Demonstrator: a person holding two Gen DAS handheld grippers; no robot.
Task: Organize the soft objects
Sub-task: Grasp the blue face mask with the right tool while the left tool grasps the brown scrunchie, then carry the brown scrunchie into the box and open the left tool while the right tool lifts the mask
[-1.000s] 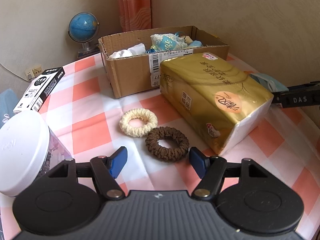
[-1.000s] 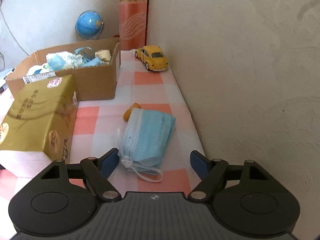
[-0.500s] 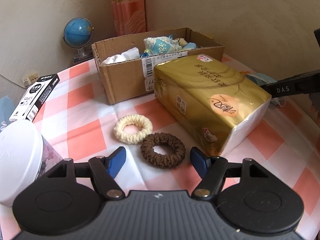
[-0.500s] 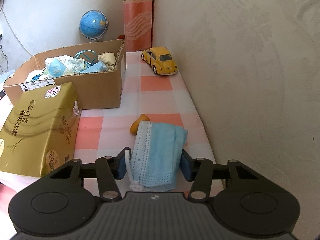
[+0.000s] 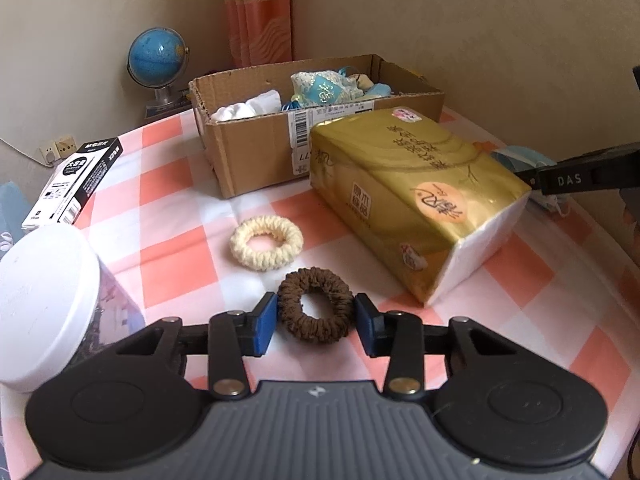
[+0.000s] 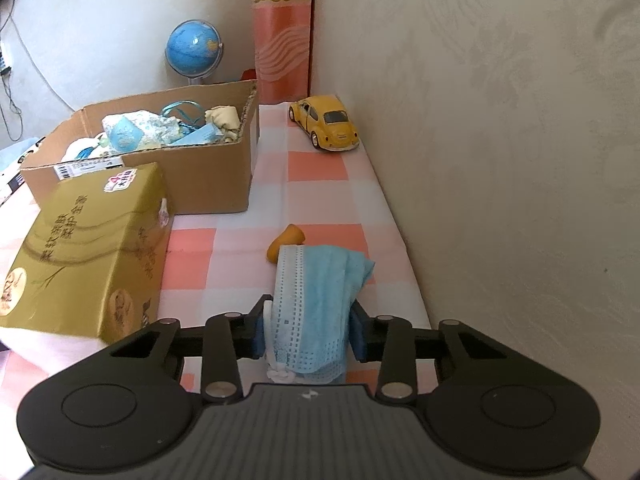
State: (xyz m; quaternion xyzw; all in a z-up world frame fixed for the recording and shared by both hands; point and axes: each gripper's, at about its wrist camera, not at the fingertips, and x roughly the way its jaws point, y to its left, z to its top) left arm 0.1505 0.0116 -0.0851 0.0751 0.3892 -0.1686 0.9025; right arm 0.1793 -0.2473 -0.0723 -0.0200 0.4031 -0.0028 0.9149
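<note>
My left gripper (image 5: 316, 322) is shut on a brown hair scrunchie (image 5: 316, 305), its blue pads against both sides. A cream scrunchie (image 5: 266, 243) lies just beyond on the checked cloth. My right gripper (image 6: 308, 334) is shut on a folded blue face mask (image 6: 316, 300) and holds it up off the cloth; it shows at the right in the left wrist view (image 5: 576, 178). An open cardboard box (image 5: 256, 148) with soft items stands at the back; it also shows in the right wrist view (image 6: 200, 176).
A gold tissue pack (image 5: 412, 196) lies between the grippers. A white-lidded jar (image 5: 44, 300) and a black-and-white carton (image 5: 76, 180) sit left. A globe (image 5: 158, 60), a yellow toy car (image 6: 326, 122), a small orange object (image 6: 286, 240) and the wall (image 6: 500, 160) are nearby.
The left gripper moved forward and closed on the brown scrunchie. The right gripper closed on the blue mask and lifted it off the cloth.
</note>
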